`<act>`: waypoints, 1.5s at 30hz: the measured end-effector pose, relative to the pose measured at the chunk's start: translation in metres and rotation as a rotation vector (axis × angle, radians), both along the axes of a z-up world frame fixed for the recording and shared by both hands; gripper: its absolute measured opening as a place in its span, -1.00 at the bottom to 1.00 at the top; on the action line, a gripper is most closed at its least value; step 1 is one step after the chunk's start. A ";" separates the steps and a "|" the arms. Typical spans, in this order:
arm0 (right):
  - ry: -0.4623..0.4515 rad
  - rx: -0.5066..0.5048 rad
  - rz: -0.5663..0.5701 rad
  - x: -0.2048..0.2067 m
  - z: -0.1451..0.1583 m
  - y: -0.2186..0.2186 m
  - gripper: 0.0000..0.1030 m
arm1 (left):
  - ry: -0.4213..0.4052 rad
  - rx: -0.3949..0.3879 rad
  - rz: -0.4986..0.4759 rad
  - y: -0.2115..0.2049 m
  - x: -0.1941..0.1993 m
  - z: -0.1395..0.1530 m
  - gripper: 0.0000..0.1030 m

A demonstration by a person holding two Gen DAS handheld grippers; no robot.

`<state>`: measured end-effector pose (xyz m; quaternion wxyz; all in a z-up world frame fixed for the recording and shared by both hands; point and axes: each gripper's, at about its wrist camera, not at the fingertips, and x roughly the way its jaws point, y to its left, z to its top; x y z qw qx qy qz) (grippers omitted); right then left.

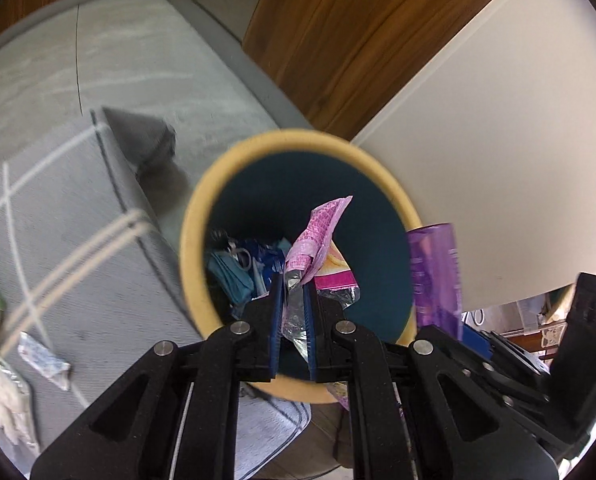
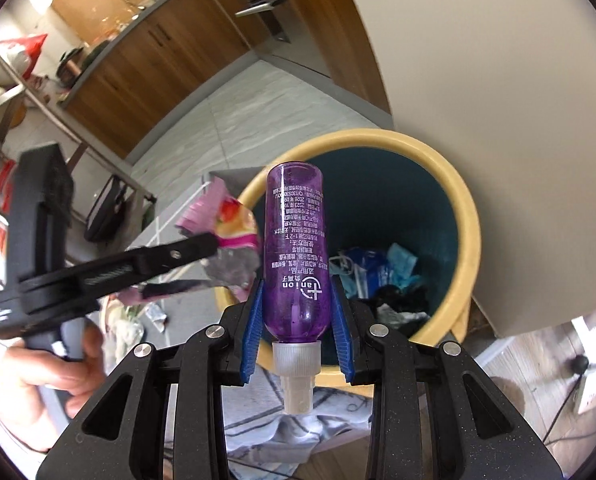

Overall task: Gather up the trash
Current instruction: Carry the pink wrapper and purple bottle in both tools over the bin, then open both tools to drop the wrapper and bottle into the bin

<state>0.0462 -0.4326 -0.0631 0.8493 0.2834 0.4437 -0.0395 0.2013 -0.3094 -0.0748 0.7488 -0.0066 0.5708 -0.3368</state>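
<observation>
1. Left gripper (image 1: pixel 293 312): nearest the lens in the left wrist view, its blue-padded fingers (image 1: pixel 275 320) closed to a narrow gap and pinching a pink snack wrapper (image 1: pixel 318 236). The wrapper's printed end stands up over the mouth of the trash bin (image 1: pixel 193 240); its silvery inner foil hangs down between the pads.
2. Trash bin, the landmark: a round container with a yellow rim and dark teal inner wall, standing against a white wall panel (image 1: pixel 478 120). Inside it, at the bottom, lie blue crumpled packaging (image 2: pixel 370 268) and some dark and white scraps.
3. Left of the bin: a grey patterned cloth surface (image 1: pixel 77 220) carries a small white-and-blue sachet (image 1: pixel 43 360) and, farther left at the frame edge, pale crumpled material that is too blurred to identify.
4. Right gripper (image 2: pixel 298 320): its blue pads close on the lower body of a purple spray bottle (image 2: pixel 293 248), held inverted, with the white nozzle cap toward the camera and the base pointing over the near-left rim of the bin.
5. Right of the wrapper, in the left wrist view, the same bottle stands just outside the bin's right rim, beside the right gripper's black frame.
6. Below the bin's near edge: a light cloth with dark stripes (image 2: pixel 257 420) lies on the floor.
</observation>
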 end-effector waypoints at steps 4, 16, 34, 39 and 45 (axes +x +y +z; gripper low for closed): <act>0.016 0.008 -0.013 0.001 -0.006 -0.003 -0.35 | 0.008 0.046 -0.021 -0.015 -0.001 -0.017 -0.69; 0.070 -0.008 -0.008 0.014 -0.020 -0.001 -0.35 | -0.077 0.047 -0.013 -0.004 0.000 0.010 0.30; 0.073 -0.049 -0.013 0.026 -0.017 0.015 -0.09 | -0.127 -0.023 0.066 0.061 -0.003 0.055 0.38; 0.047 -0.048 0.006 0.027 -0.008 0.023 -0.09 | -0.139 -0.031 0.093 0.080 -0.001 0.061 0.38; 0.026 -0.048 0.031 0.031 0.000 0.033 -0.08 | -0.155 -0.034 0.126 0.109 -0.001 0.068 0.39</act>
